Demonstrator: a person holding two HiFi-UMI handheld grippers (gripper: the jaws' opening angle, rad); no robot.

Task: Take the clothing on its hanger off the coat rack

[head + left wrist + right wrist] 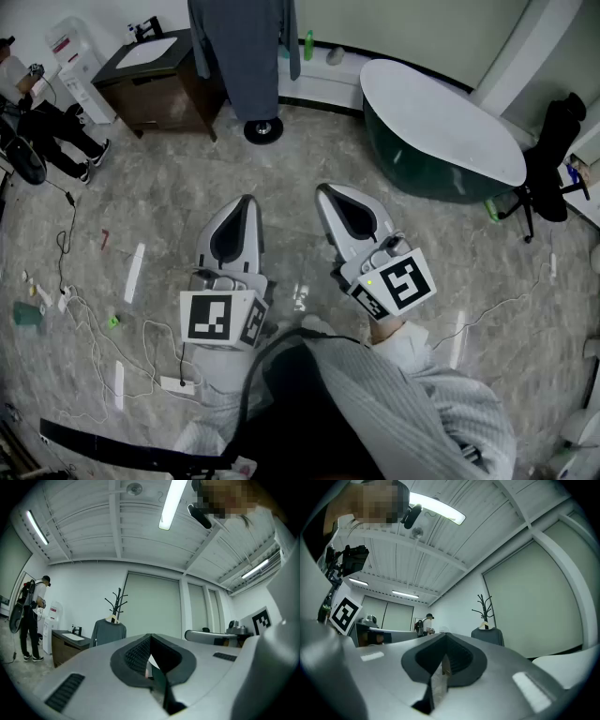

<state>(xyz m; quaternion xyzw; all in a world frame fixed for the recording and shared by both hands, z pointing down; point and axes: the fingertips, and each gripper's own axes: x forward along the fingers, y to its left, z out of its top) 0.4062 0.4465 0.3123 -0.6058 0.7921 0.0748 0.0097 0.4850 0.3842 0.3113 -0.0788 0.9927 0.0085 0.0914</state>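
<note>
while both tools are held side by side above the floor (150, 202), the left gripper (247, 202) and right gripper (324, 192) each show jaws fully closed with nothing between them. the grey clothing (246, 56) hangs on its hanger (112, 618) from the coat rack (263, 129), well ahead of both grippers, between a dark cabinet (155, 89) and a bathtub (441, 127).

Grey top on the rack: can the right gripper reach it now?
Probably not yet: nothing blocks the way, but the grey top hangs well ahead across the floor and the right gripper is shut.
</note>
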